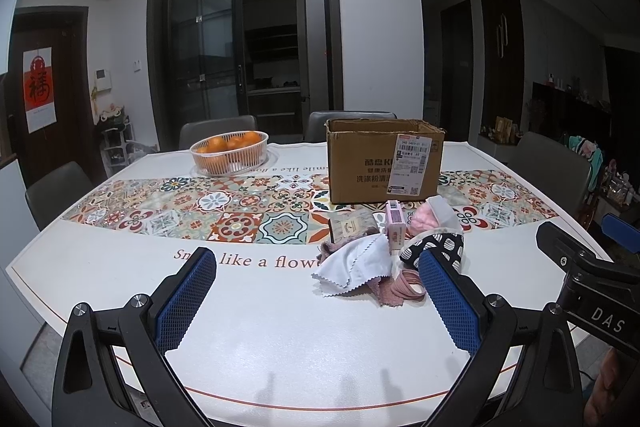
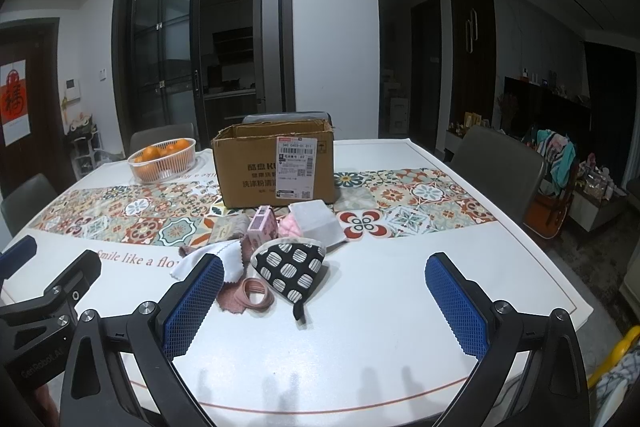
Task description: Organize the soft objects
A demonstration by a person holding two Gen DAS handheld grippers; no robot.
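Both tongs, the left gripper (image 1: 316, 291) and the right gripper (image 2: 324, 295), hover wide apart and empty above the near edge of the white table (image 2: 360, 355), touching nothing. Ahead lies the heap of soft things: a white cloth (image 1: 356, 265), a spotted pouch (image 2: 290, 265), pink bands (image 2: 256, 291) and a pink puff (image 1: 422, 221). Behind it stands an open cardboard box (image 2: 276, 167), with a basket of oranges (image 1: 230, 152) farther left.

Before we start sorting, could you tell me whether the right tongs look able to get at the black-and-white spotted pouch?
Probably yes: the right tongs stand open, and the spotted pouch lies at the pile's near edge with nothing on top.
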